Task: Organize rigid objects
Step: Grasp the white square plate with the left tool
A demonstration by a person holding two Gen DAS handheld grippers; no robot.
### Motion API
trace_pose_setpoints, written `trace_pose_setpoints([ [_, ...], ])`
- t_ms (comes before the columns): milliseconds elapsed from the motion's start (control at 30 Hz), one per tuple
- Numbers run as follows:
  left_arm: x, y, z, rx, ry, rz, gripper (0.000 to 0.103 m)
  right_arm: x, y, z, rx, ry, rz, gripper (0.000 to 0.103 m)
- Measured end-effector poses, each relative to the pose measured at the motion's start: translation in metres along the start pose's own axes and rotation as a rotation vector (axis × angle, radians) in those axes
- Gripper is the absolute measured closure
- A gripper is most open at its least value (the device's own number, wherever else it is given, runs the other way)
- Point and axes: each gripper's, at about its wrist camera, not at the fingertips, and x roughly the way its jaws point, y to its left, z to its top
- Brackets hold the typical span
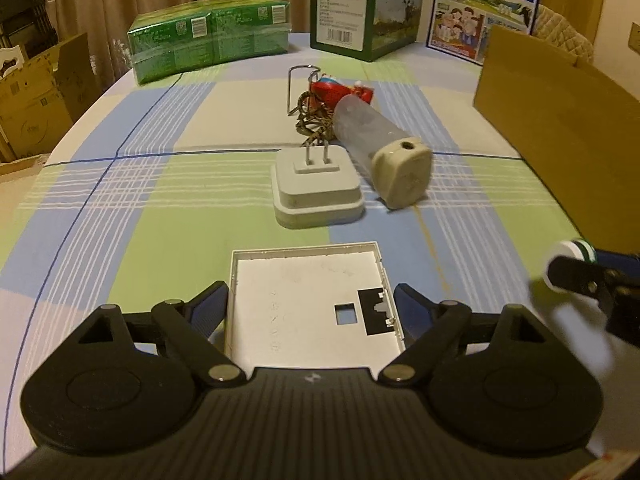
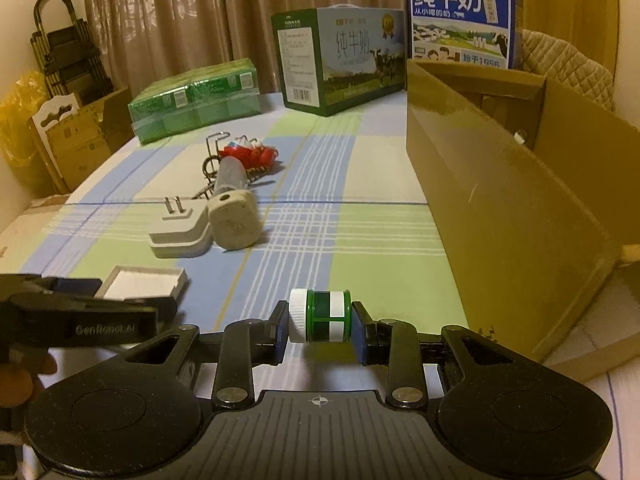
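- Left gripper (image 1: 312,300): jaws spread wide, one finger on each side of a flat white plate (image 1: 308,300); pads close to its edges, contact not clear, so not yet a grasp.
- White plate: shallow square cover with a raised rim and a small square cut-out, lying flat on the checked tablecloth (image 1: 160,184) at the near edge of the table.
- Right gripper (image 2: 320,320): jaws clenched on a small green bottle (image 2: 330,314) with a white cap, held sideways between the pads, cap toward the left finger, above the tablecloth.
- Same bottle seen at the right edge of the left wrist view, blurred.
- White plug adapter (image 1: 318,192): resting on its broad face beyond the plate, two prongs pointing up.
- Clear tube with a beige end cap (image 1: 384,148): lying on its side just right of the adapter, nearly touching it.
- Red toy (image 1: 340,92) and a wire stand (image 1: 300,88): bunched together behind the tube, with a tangle of brown cord.
- Open cardboard box (image 2: 500,200): standing on the right side of the table, well apart from the cluster of small items.
- Green wrapped pack (image 1: 208,36), green milk carton (image 1: 360,8) and blue milk carton (image 1: 484,8): ranged along the far edge of the table, before brown curtains.
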Motion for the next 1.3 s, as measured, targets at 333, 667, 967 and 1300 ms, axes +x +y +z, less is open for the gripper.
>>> trace_pose_setpoints([
  [333,-0.073,-0.014,0.006,0.032,-0.063,-0.046,0.017,-0.057,0.003,0.008,0.012,-0.058,-0.005,0.075],
  [667,-0.131,-0.032,0.002,0.064,-0.094,-0.083,0.017,-0.115,-0.007,0.007,0.038,-0.091,-0.021,0.075],
  [967,-0.155,-0.048,-0.001,0.079,-0.11,-0.106,0.017,-0.146,-0.02,0.002,0.071,-0.115,-0.043,0.075],
  [1300,-0.162,-0.056,-0.001,0.085,-0.116,-0.121,0.017,-0.159,-0.028,-0.001,0.084,-0.129,-0.055,0.075],
])
